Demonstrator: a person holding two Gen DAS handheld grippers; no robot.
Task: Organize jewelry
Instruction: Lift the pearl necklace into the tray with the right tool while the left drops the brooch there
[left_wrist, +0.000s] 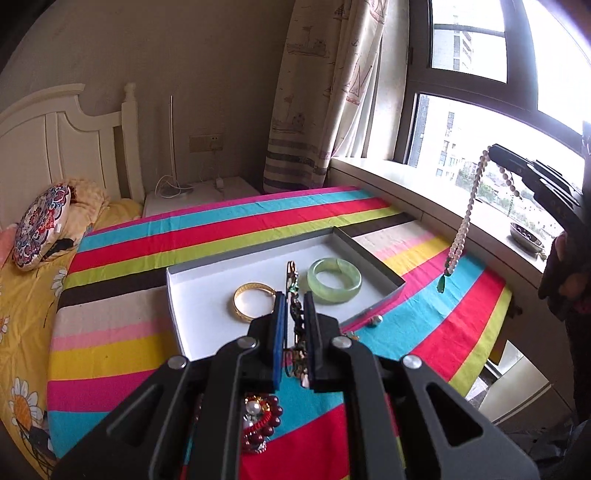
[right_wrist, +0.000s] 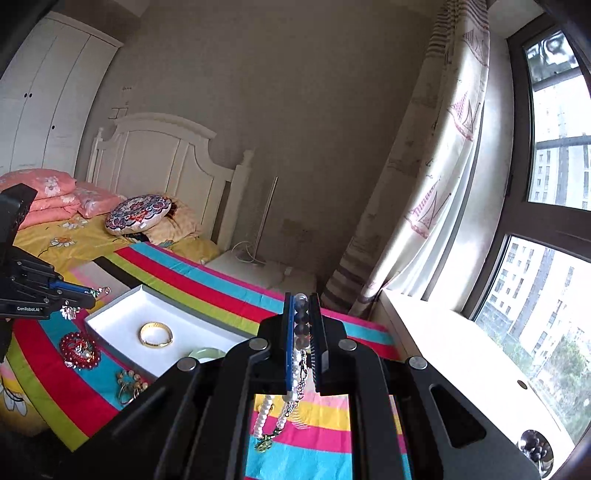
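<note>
A shallow white box sits on the striped table and holds a gold bangle and a green jade bangle. My left gripper is shut on a dark, gold-tipped hairpin above the box. My right gripper is shut on a pale bead necklace, held high to the right of the box, its green pendant dangling.
A red bead brooch, a gold pearl piece and a small comb lie on the striped cloth. A bed is left. A windowsill with a small bowl is right.
</note>
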